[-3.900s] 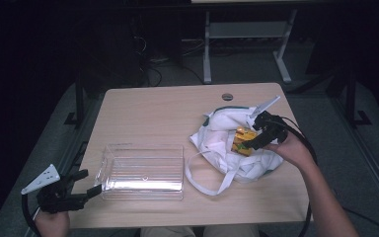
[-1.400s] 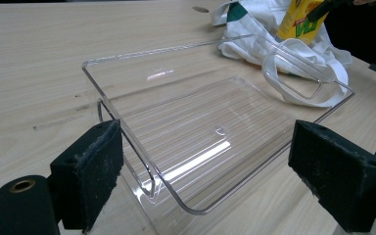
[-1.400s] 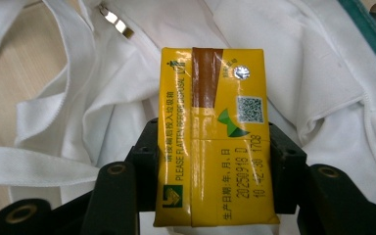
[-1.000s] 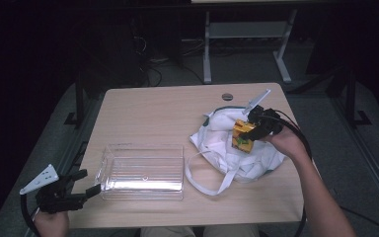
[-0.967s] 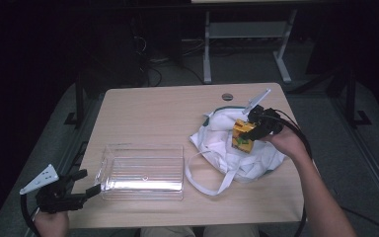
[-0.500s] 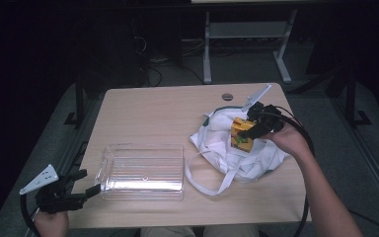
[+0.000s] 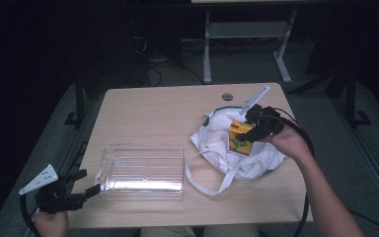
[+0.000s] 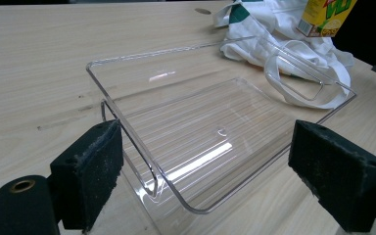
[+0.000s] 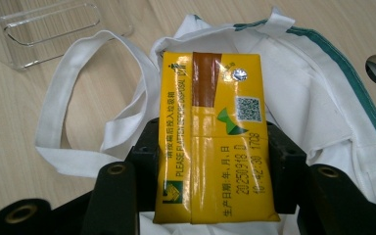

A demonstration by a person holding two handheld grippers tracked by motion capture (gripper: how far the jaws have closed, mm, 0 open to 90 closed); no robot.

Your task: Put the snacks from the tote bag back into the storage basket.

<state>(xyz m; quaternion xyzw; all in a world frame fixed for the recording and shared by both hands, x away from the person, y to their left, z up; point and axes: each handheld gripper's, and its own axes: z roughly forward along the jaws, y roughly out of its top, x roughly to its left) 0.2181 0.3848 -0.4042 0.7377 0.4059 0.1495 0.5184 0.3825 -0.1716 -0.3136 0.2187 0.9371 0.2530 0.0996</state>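
Yellow rectangular drink carton (image 9: 215, 137) is clamped between the 2 black jaws of the right gripper (image 7: 256, 129), held just above the crumpled white cloth bag with green trim (image 7: 227, 143) on the right side of the pale wooden table (image 7: 163, 113). A brown strip, a foil straw spot, a QR code and a printed date are seen on the carton's face in the right gripper view. The right forearm is stretched in from the lower right, hand wrapped around the gripper body. At the table's near left corner the left gripper (image 7: 76, 190) is held low, its jaws spread wide apart around nothing, pointed at the clear rectangular plastic tray (image 7: 143, 168), just beside its corner.
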